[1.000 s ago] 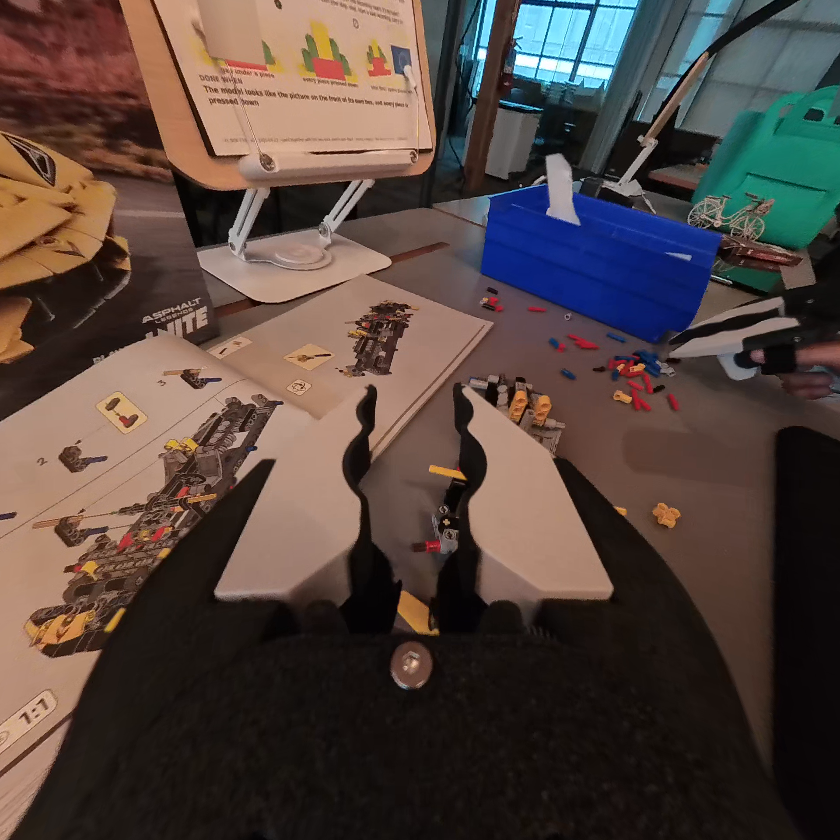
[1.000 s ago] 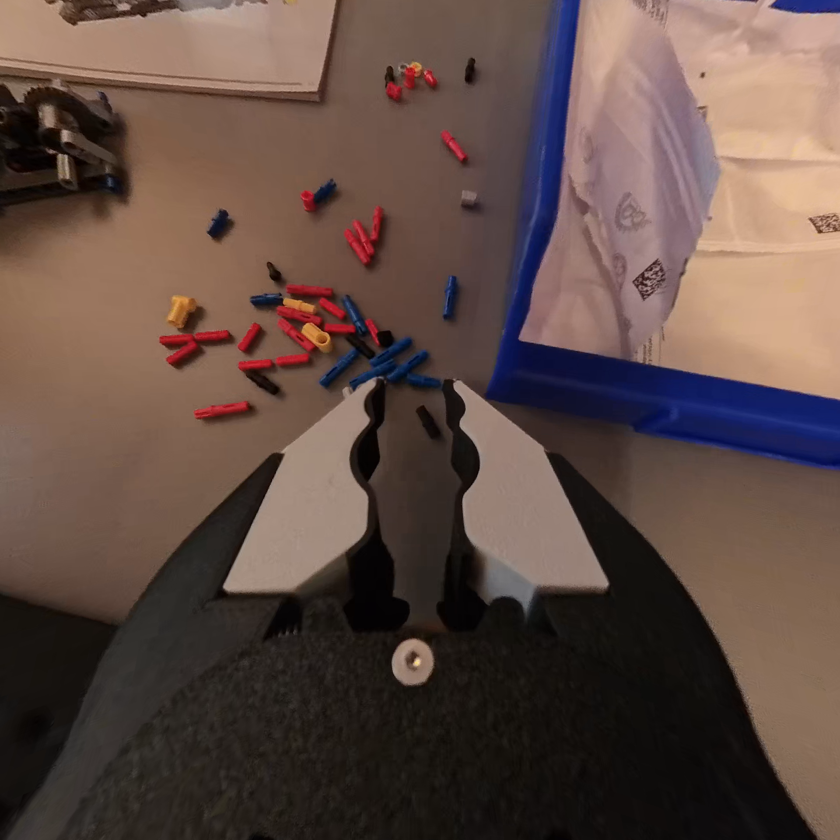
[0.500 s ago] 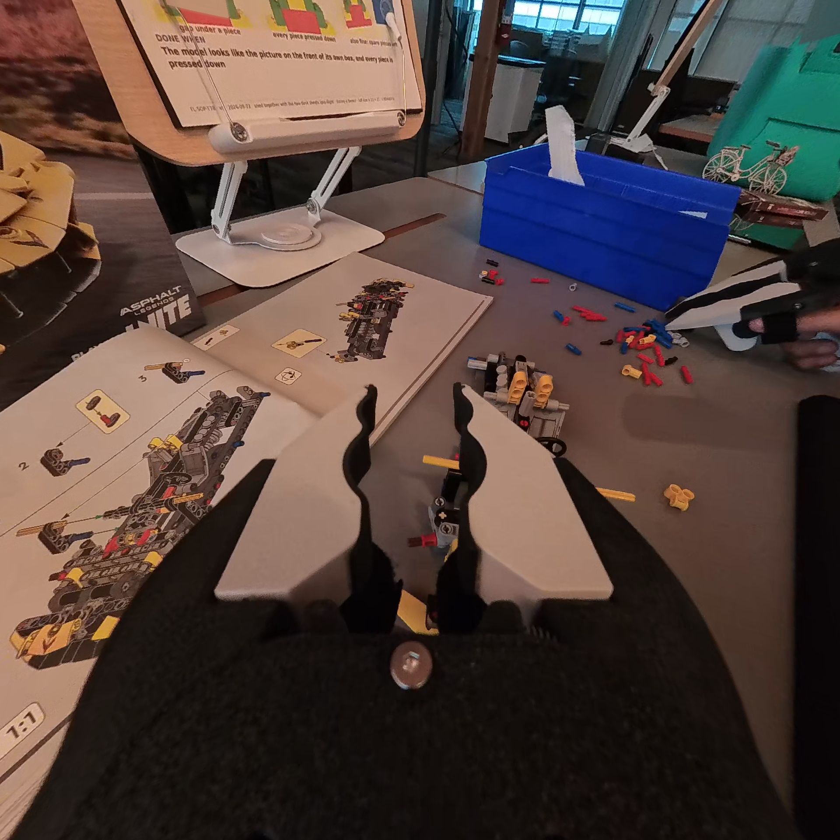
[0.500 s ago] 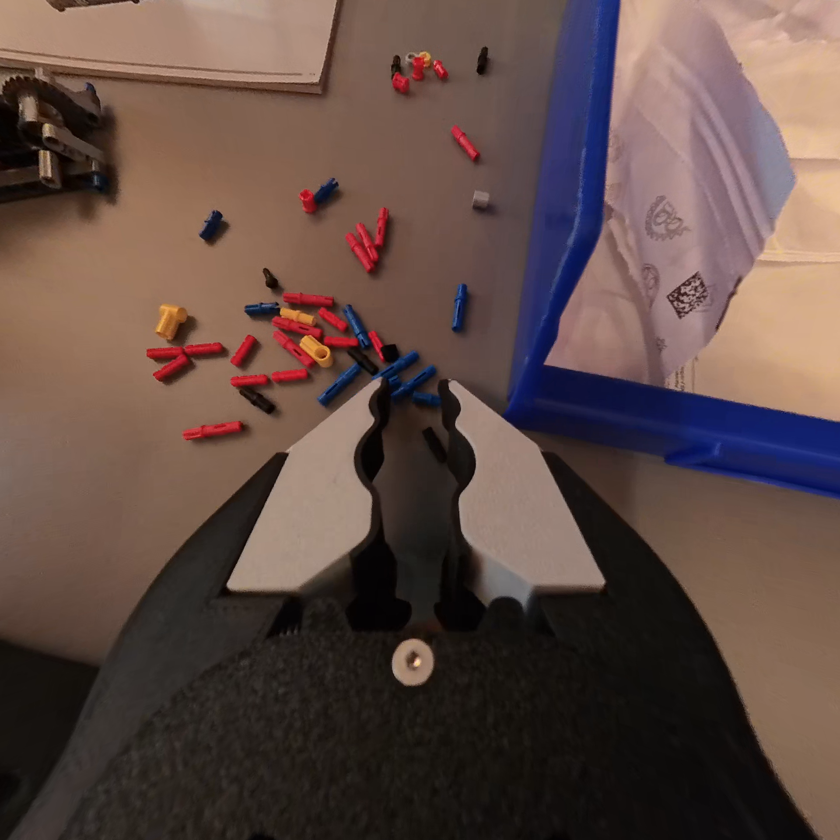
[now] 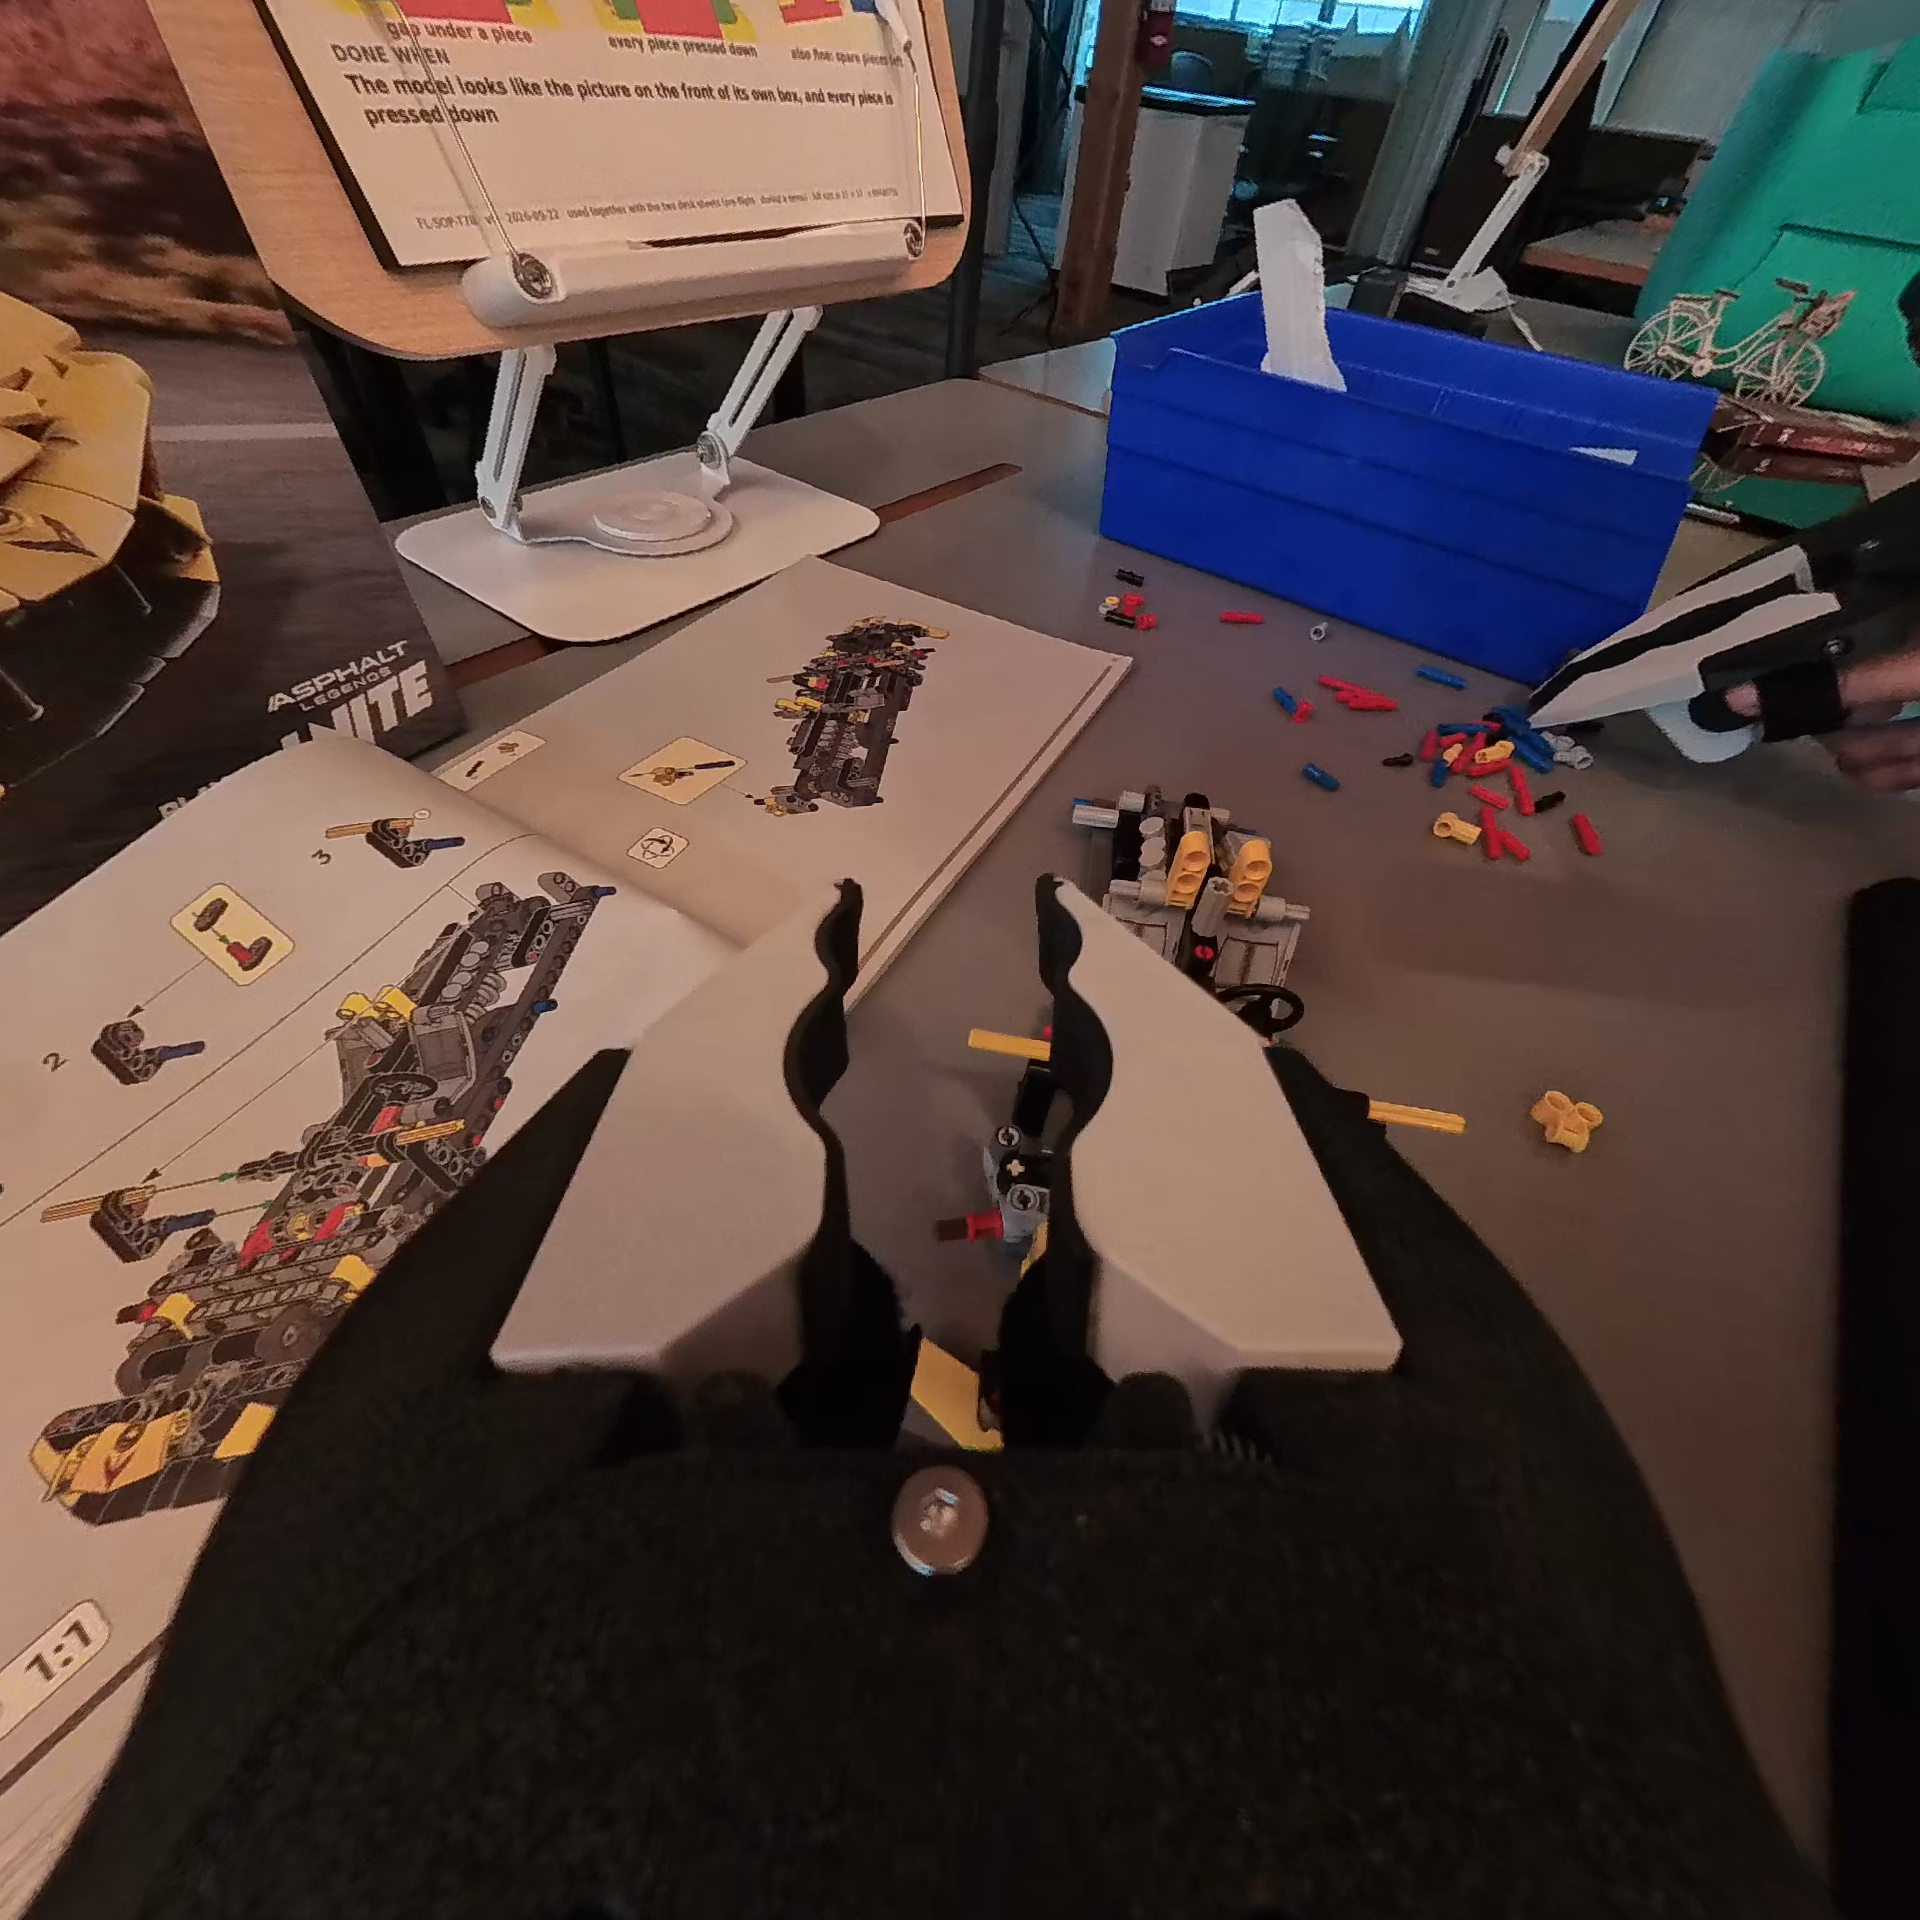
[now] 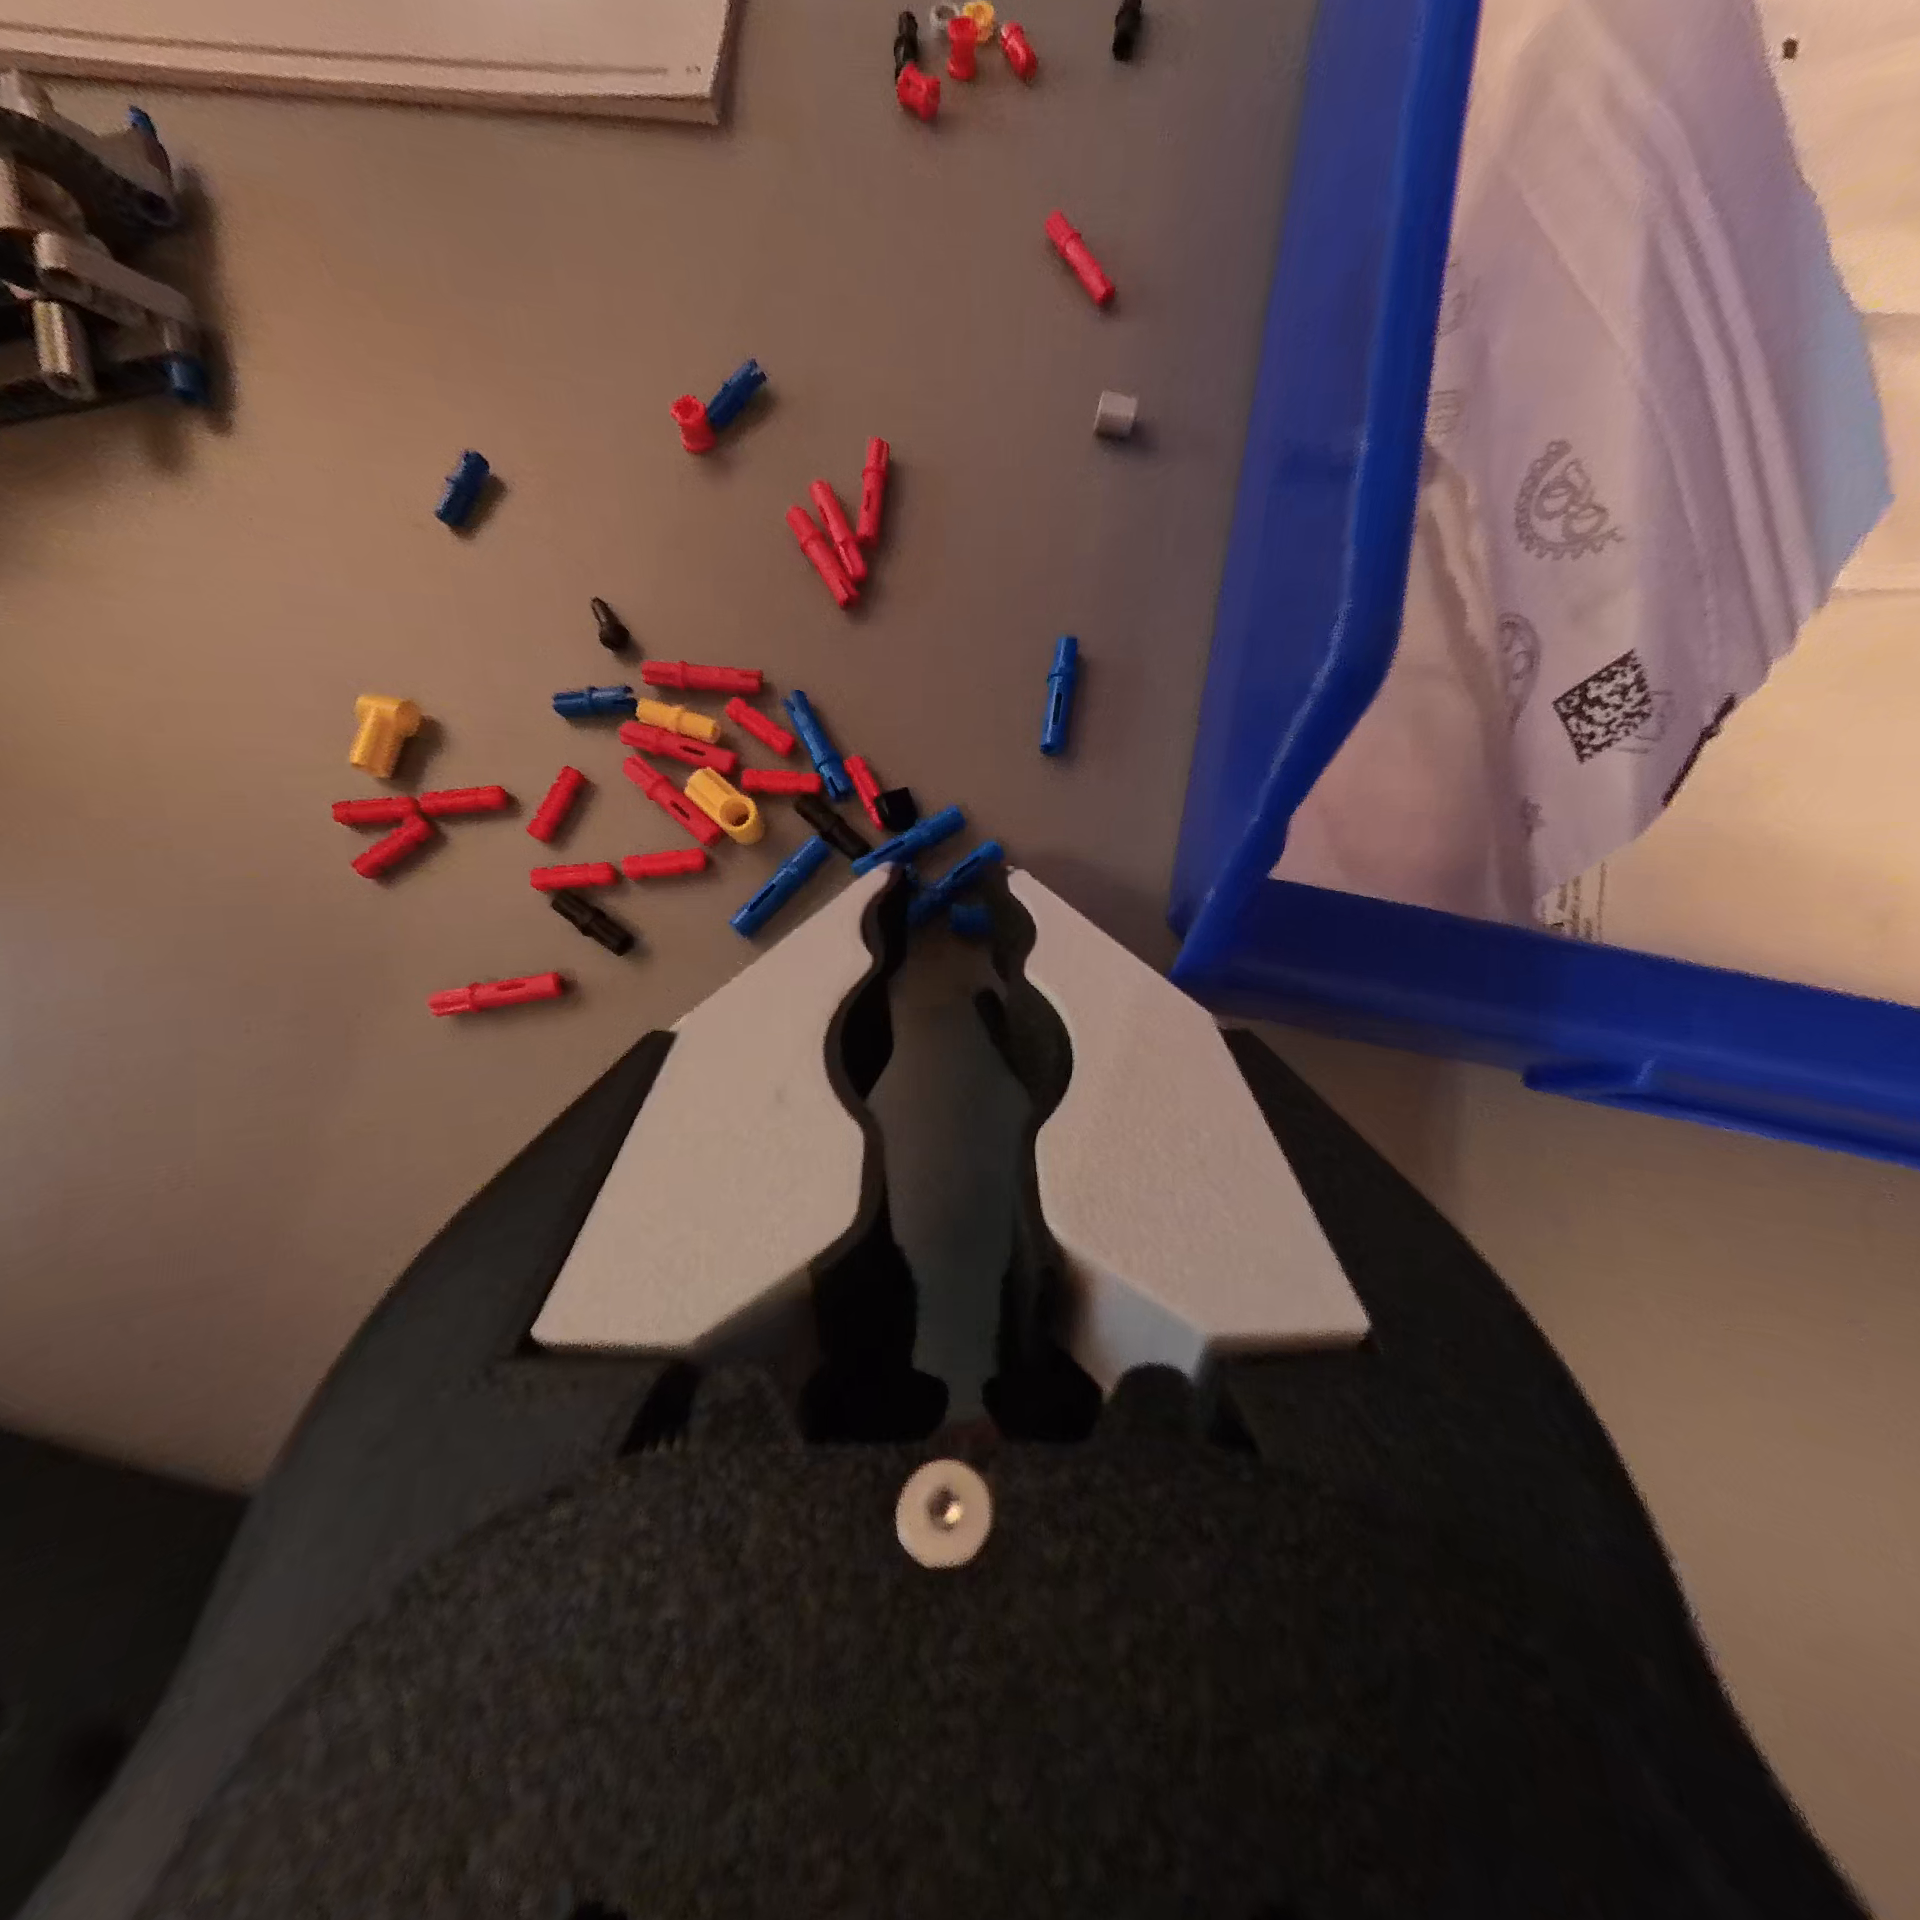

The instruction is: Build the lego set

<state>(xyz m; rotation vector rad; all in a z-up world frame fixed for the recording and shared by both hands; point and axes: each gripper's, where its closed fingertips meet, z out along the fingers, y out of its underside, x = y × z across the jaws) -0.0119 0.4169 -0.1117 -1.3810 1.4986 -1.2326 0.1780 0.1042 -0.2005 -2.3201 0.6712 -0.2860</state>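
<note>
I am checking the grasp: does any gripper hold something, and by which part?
Nothing is held. The left gripper is open above the table; the right gripper is open around blue pins.

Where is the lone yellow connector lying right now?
In the left wrist view, the yellow connector lies alone on the grey table, right of the left gripper, beyond a yellow axle.

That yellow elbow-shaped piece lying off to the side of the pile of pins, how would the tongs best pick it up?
Probably from straight above, closing across the narrower stem of the yellow piece. It lies flat on the table apart from the red pins, so both fingers have room; its wider round head would likely slip.
</note>
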